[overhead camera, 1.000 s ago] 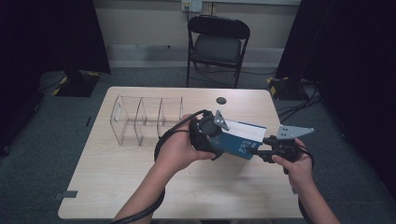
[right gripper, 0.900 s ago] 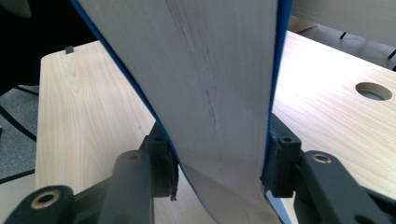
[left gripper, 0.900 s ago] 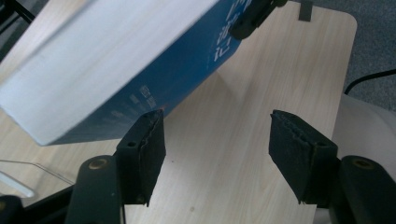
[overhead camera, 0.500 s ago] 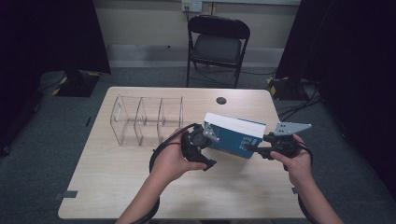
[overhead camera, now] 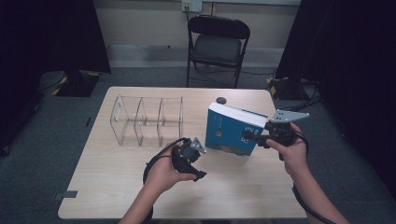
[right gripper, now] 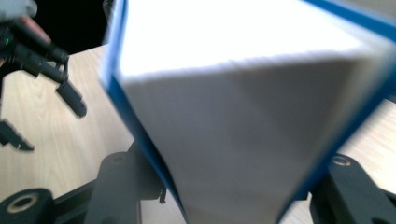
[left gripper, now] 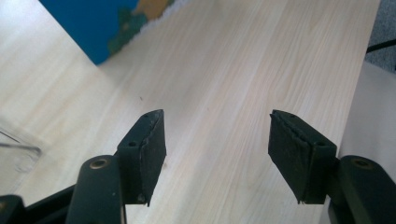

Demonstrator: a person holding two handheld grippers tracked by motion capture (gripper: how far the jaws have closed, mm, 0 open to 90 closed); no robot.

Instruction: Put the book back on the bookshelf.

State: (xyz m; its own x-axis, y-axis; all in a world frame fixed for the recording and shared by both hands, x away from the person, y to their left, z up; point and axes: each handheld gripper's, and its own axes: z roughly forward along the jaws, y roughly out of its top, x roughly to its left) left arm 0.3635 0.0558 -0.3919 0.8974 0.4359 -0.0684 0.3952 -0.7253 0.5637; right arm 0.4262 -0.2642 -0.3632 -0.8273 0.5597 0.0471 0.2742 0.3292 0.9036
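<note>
Standing upright on the table (overhead camera: 116,186) in the high view, resting on its lower edge, a blue book (overhead camera: 231,133) with its cover facing the near side and its white page block along the top. Gripping that book by its right-hand end, the right gripper (overhead camera: 254,138), jaws just having been opening, with the book between them. Pressing close in the right gripper view, the same book (right gripper: 243,107), its white page edges and blue covers running down into the gap between the two black jaws, covers seeming to meet the jaw on each side, though blurred. Hovering low over bare wood to the left of the book in the high view, the left gripper (overhead camera: 200,163), well apart from the book. Showing in the left gripper view, jaws standing apart with nothing between them, and a corner of the blue book (left gripper: 112,28) lying farther ahead, beyond the left gripper (left gripper: 217,158). Standing on the far left half of the table, a clear three-bay organiser (overhead camera: 147,120).
</note>
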